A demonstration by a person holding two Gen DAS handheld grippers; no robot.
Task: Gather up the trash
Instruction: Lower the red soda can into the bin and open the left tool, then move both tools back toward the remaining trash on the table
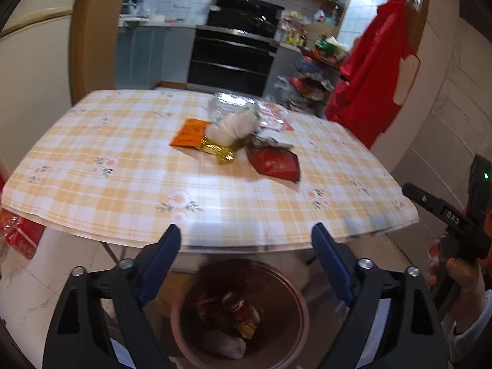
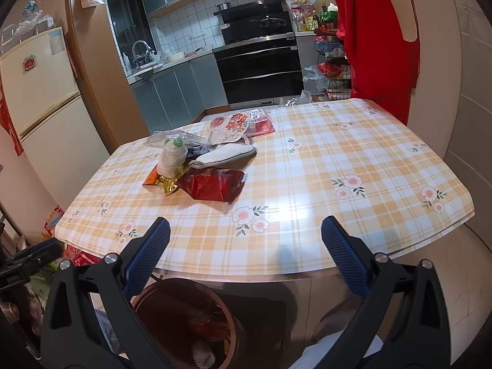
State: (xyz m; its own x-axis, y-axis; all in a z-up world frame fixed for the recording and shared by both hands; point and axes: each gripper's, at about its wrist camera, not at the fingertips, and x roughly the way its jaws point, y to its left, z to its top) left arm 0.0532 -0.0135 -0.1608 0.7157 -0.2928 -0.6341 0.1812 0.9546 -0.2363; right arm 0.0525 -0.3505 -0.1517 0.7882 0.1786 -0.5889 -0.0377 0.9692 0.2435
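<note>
A pile of trash lies on the checked table [image 1: 92, 153] [image 2: 353, 141]: a red wrapper [image 1: 275, 161] [image 2: 212, 186], a gold wrapper [image 1: 220, 150] [image 2: 168, 184], an orange packet [image 1: 189, 132] [image 2: 150, 178], a white ribbed cup [image 1: 235, 126] [image 2: 171, 160], clear plastic [image 1: 229, 104] [image 2: 172, 136] and a white cloth [image 2: 224, 155]. A brown trash bin [image 1: 299, 310] [image 2: 229, 316] stands on the floor under the near table edge, with a jar [image 1: 238, 306] and other trash inside. My left gripper [image 1: 246, 240] is open and empty above the bin. My right gripper [image 2: 246, 233] is open and empty at the table's near edge.
A red garment [image 1: 372, 70] [image 2: 378, 30] hangs at the right. A wire rack of goods [image 1: 310, 70] [image 2: 332, 61] and the oven [image 1: 233, 58] [image 2: 261, 67] stand behind the table. A fridge [image 2: 40, 92] is at the left. Red bags [image 1: 21, 233] lie on the floor left.
</note>
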